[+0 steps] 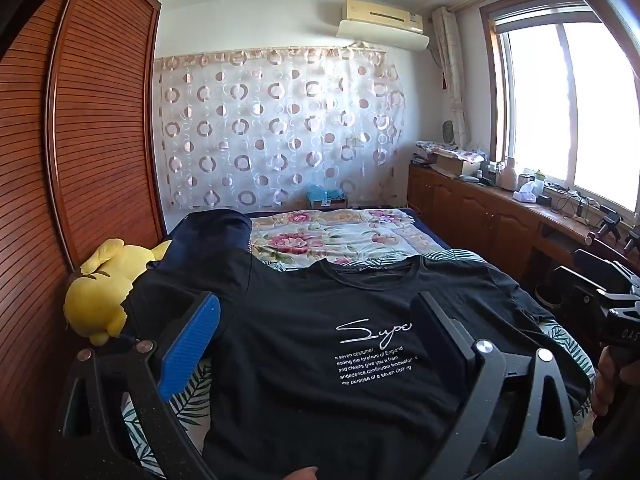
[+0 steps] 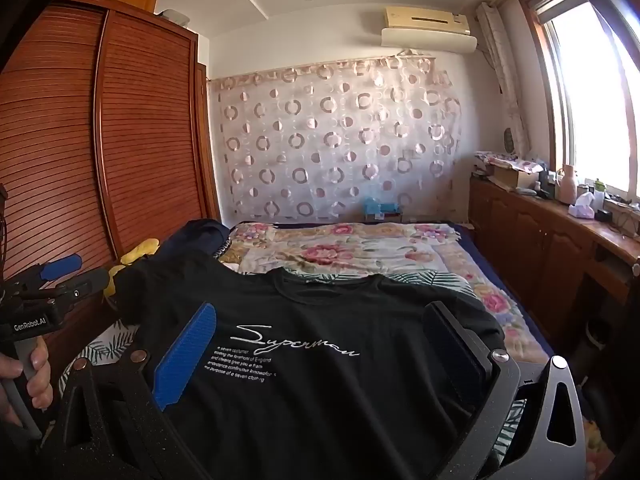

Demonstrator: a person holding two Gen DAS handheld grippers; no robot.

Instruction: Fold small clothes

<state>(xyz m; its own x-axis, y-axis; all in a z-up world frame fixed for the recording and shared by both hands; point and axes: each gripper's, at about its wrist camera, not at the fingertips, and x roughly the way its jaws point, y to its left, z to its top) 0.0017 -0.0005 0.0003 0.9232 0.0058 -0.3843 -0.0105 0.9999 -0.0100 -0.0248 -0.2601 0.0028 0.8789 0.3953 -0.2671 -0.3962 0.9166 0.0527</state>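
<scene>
Left gripper (image 1: 320,328): jaws wide apart, empty | right gripper (image 2: 320,332): jaws wide apart, empty | black T-shirt (image 1: 320,360): spread flat on bed (image 1: 352,232), below and between both jaw pairs, untouched

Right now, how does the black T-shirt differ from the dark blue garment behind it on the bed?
The black T-shirt lies spread flat, front up; the dark blue garment sits bunched in a heap. The T-shirt carries white printed lettering; the blue garment shows no print. The T-shirt lies nearest the cameras; the blue garment lies farther back, by the yellow plush toy. Both are dark and rest on the bed.
</scene>
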